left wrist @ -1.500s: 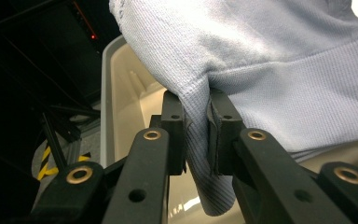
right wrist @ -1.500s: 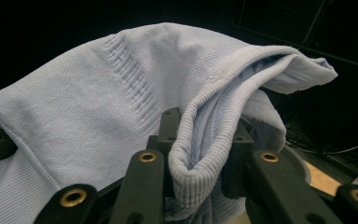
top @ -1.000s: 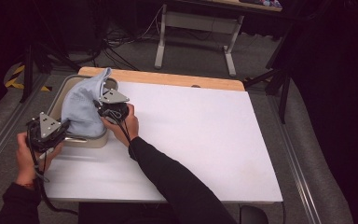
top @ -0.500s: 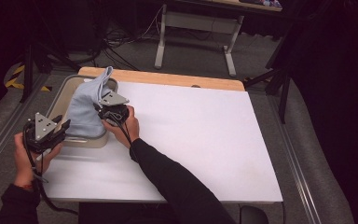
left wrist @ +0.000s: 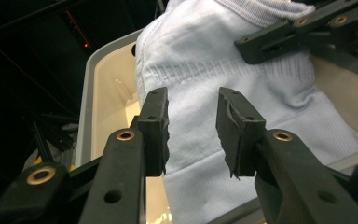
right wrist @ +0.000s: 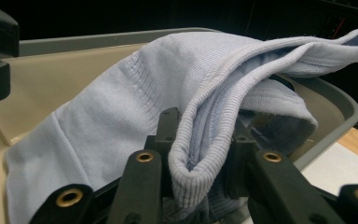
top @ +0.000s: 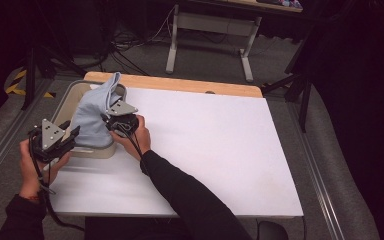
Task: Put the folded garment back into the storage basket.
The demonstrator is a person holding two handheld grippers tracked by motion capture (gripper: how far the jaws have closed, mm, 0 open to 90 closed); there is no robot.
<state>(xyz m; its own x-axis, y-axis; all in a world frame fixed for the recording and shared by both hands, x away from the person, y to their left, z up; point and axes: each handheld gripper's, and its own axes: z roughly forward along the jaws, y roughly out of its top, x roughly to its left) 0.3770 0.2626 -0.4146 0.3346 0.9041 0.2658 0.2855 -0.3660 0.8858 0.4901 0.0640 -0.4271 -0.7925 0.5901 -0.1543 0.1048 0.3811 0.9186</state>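
On a white bench with a bare wooden strip along its far edge, seen from the high view, a grey tub with a cream inside sits at the near left corner, and a pale blue knitted garment is heaped in it and rises above its rim. Round the bench lie a grey carpeted floor, metal rails on both sides, black cables and the grey legs of another table at the back; the room beyond is dark. The left gripper, held in a hand at the bench's left edge, points at the near side of the cloth, while the right gripper, held by an arm in a black sleeve, meets the cloth's right flank. In the left gripper view, the two black jaws stand apart with a clear gap and grip nothing; the garment lies just past them, draped over the tub's near wall, with a ribbed band across its middle, and the other gripper shows at the upper right, against the cloth. In the right gripper view, the jaws are closed onto a thick ribbed fold of the garment, pinched between them. The cloth spreads smooth to the left inside the tub and bunches into rolled ribbed edges at the right, over the grey rim.
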